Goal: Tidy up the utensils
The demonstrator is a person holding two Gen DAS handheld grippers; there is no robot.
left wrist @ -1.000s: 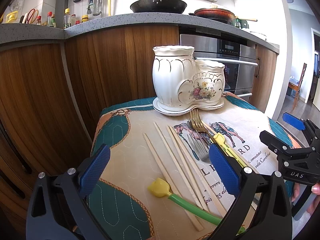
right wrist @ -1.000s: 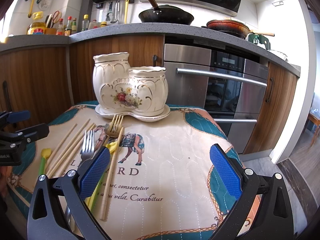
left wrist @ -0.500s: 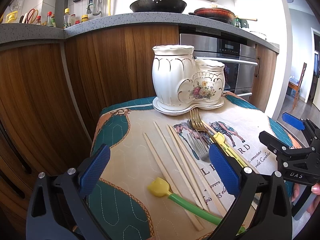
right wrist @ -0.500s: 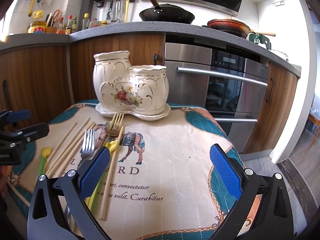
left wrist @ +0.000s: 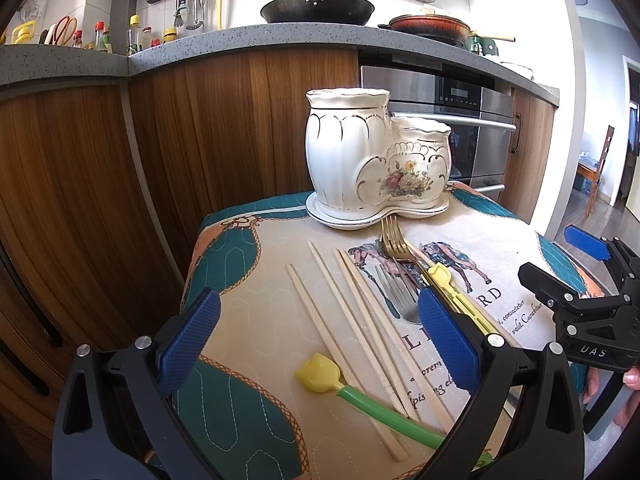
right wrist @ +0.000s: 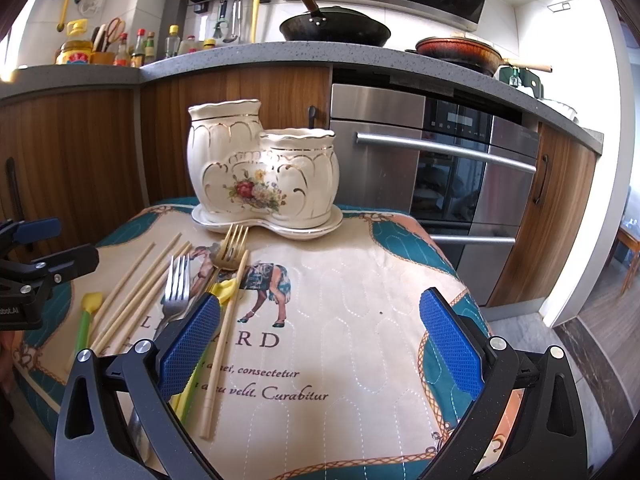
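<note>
Utensils lie loose on the quilted cloth (right wrist: 340,320) in front of the ceramic holder (right wrist: 264,172): leftmost a yellow-tipped green spoon (right wrist: 86,316), then wooden chopsticks (right wrist: 136,280), a silver fork (right wrist: 176,284), and a gold fork (right wrist: 232,246) nearest the holder's saucer. Left gripper (left wrist: 316,334) and right gripper (right wrist: 316,338) both hover with jaws spread wide, gripping nothing.

Silver metal fork (right wrist: 176,292) handle hidden behind blue-padded black right gripper (right wrist: 320,344) finger, lower left. Green-stemmed yellow tulip-tip utensil (left wrist: 360,392) runs under left gripper (left wrist: 320,340) finger, lower right. Inside of cream floral ceramic two-cup holder (left wrist: 376,160) not visible.
</note>
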